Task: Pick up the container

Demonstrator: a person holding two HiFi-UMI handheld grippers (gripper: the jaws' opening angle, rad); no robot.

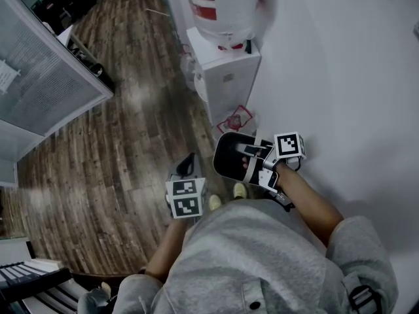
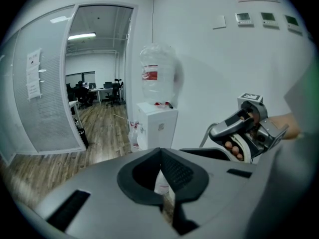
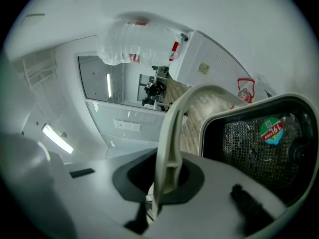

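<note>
The container (image 1: pixel 230 156) is a white-rimmed bin with a dark inside, hanging in the air by the wall. In the right gripper view its black mesh wall (image 3: pixel 249 153) carries a round green and red sticker (image 3: pixel 272 130). A white handle (image 3: pixel 172 133) arches over it. My right gripper (image 3: pixel 162 183) is shut on that handle, and it also shows from above as the right gripper (image 1: pixel 260 161). My left gripper (image 1: pixel 186 170) hangs lower left of the bin, apart from it. Seen in its own view, the left gripper (image 2: pixel 160 156) is shut with nothing held.
A white water dispenser (image 1: pixel 226 70) with a large bottle (image 1: pixel 219 5) stands against the white wall (image 1: pixel 340 64) just ahead. A bag with red print (image 1: pixel 237 119) hangs at its foot. Wooden floor (image 1: pixel 118 149) stretches left to a glass partition (image 1: pixel 39 77).
</note>
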